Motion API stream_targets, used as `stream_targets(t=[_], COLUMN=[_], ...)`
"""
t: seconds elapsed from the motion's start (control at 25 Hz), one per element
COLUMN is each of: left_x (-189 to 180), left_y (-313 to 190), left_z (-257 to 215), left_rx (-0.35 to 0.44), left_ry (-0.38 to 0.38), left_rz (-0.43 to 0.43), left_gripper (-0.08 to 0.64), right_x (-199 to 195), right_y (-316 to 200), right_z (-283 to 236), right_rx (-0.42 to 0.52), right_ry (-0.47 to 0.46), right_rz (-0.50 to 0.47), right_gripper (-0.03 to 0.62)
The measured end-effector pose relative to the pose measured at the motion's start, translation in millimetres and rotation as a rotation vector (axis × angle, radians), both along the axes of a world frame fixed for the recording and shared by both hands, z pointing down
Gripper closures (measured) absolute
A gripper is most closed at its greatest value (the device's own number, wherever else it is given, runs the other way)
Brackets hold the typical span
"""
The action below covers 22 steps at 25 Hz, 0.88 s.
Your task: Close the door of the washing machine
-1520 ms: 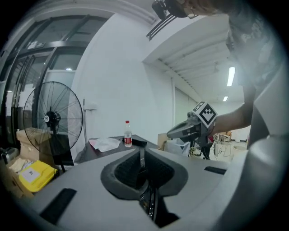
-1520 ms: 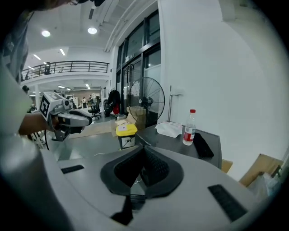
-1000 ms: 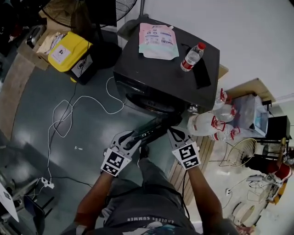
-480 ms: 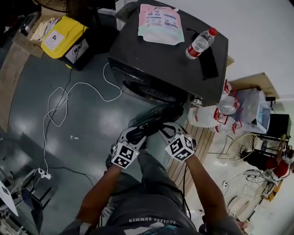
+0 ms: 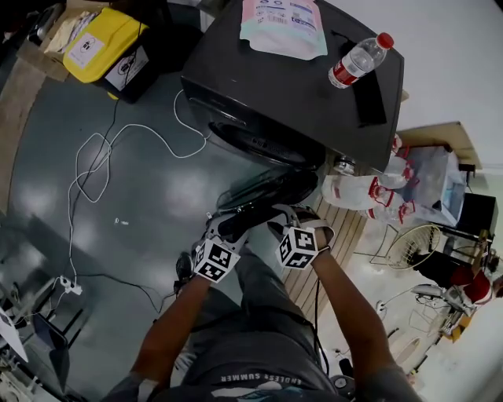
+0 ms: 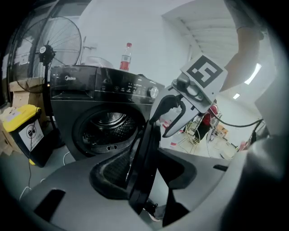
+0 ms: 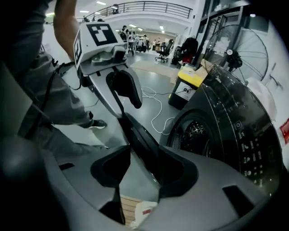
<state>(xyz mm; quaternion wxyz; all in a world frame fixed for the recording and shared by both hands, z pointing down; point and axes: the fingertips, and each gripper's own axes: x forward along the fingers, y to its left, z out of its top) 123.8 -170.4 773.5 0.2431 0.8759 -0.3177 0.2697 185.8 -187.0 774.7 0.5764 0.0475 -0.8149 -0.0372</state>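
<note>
The black front-loading washing machine [image 5: 299, 86] stands at the top of the head view with its round door [image 5: 263, 200] swung out toward me. Its drum [image 6: 108, 128] gapes open behind. My left gripper [image 5: 236, 228] is open and straddles the door's [image 6: 143, 167] rim without pressing on it. My right gripper [image 5: 284, 224] points steeply down at the same rim from the other side. Its jaws are opening, and the door's [image 7: 142, 142] edge stands in the gap between them. Each gripper shows in the other's view: the right gripper [image 6: 168, 118] and the left gripper [image 7: 124, 97].
A water bottle [image 5: 360, 60], a detergent pouch [image 5: 284, 23] and a flat black item [image 5: 368, 100] lie on the machine's top. A yellow bin [image 5: 98, 43] and white cable [image 5: 102, 157] are on the floor at left. Plastic jugs [image 5: 357, 192] and a wooden pallet [image 5: 334, 239] sit at right.
Both grippers have sunk lower and drawn closer together along the door's edge. The right gripper rolled to point downward and its jaws went from shut to wide.
</note>
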Motion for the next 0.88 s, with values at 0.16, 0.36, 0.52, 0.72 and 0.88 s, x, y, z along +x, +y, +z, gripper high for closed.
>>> stream_targets(t=[0.16, 0.36, 0.52, 0.72, 0.88], left_x=[5, 3, -7, -21, -31], left_y=[3, -3, -19, -51, -79], left_z=[10, 10, 9, 9, 10], left_rx=[0.012, 0.076, 0.108, 0.116, 0.12], left_ry=[-0.044, -0.09, -0.116, -0.132, -0.146], left_rz=[0.021, 0.019, -0.04, -0.121, -0.166], left_gripper=[0.365, 0.414, 0.464, 0.497, 0.506], right_x=[1, -4, -13, -26, -34], right_y=[-1, -9, -25, -51, -73], right_z=[11, 11, 11, 10, 11], right_rx=[0.042, 0.106, 0.168, 0.233, 0.268], right_ry=[0.034, 0.009, 0.003, 0.0, -0.006], right_rz=[-0.049, -0.019, 0.037, 0.101, 0.148], right_gripper=[0.39, 0.394, 0.399, 0.41, 0.415])
